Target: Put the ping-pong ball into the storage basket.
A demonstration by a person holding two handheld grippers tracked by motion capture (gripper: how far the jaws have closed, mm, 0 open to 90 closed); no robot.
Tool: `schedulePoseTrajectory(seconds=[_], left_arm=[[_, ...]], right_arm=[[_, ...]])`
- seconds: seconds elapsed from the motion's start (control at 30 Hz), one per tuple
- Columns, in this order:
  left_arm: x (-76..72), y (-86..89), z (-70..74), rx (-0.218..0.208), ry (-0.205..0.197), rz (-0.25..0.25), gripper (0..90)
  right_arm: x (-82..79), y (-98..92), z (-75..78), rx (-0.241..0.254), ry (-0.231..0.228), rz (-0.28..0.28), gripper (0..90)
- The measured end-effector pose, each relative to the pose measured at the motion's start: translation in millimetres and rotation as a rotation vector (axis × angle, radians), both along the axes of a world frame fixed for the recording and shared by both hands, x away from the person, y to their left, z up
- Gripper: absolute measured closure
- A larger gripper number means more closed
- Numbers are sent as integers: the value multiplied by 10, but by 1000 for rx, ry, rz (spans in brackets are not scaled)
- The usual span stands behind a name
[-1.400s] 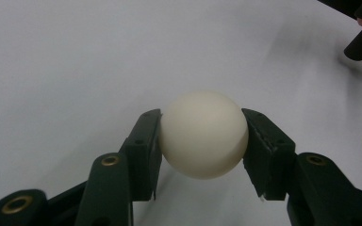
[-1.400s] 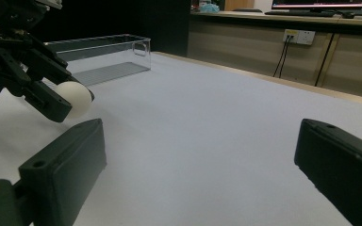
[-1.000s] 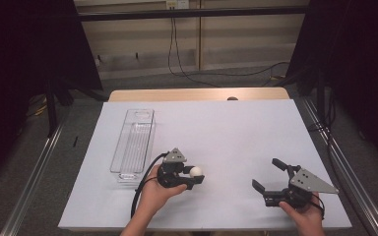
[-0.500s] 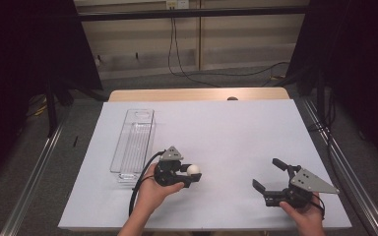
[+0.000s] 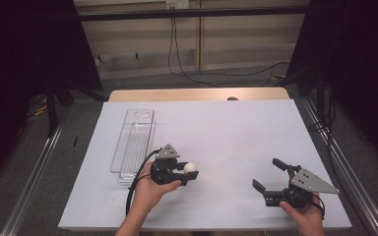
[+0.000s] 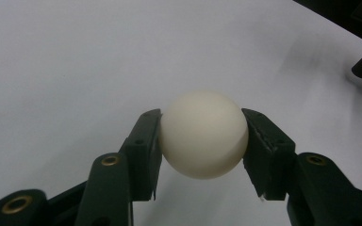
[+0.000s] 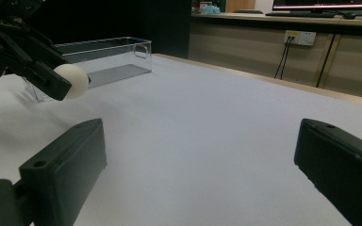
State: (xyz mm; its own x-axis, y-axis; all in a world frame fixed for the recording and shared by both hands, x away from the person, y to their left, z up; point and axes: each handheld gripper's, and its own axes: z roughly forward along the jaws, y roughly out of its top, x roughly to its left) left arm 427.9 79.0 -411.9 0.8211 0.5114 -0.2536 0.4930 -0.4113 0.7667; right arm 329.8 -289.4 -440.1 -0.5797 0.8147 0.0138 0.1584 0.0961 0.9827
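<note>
Cream-white smooth ball [image 6: 203,134], small, matte, pinched between both black pads of the left gripper [image 5: 191,171] — jaws narrowed onto its widest part, one pad each side, so it sits centred and shouldn't roll out. In the high view the ball [image 5: 191,167] is held just above the white table sheet [image 5: 226,132], near-left of centre, apparently not touching it; the right gripper view shows a faint shadow under it. Left hand [image 5: 150,189] wraps the gripper body from the near side, cable looping down to the left.

Clear plastic rectangular bin [image 5: 134,142] lies just left and slightly far of the ball, long axis running near-to-far, open top, looks empty. Likely drop target; a short lift and move left would reach it.

Right gripper [image 5: 270,184] sits near-right, well apart from the ball, jaws spread wide with nothing between them, held low over the sheet — looks parked, out of the way. Grey three-cornered plate [image 5: 313,181] on top.
</note>
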Motion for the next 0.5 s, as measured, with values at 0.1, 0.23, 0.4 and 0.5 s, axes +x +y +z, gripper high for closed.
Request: schedulePoseTrajectory(seconds=[0.1, 0.23, 0.4, 0.5], left_arm=[[7, 23, 18, 10, -3, 8, 510], [8, 40, 28, 5, -1, 20, 510], [13, 63, 45, 4, 0, 27, 510], [16, 84, 58, 7, 0, 29, 510]], right_arm=[[-1, 2, -1, 6, 3, -3, 22], [1, -2, -1, 6, 2, -3, 22], [1, -3, -1, 7, 2, -5, 22], [0, 3, 0, 17, 5, -12, 22]])
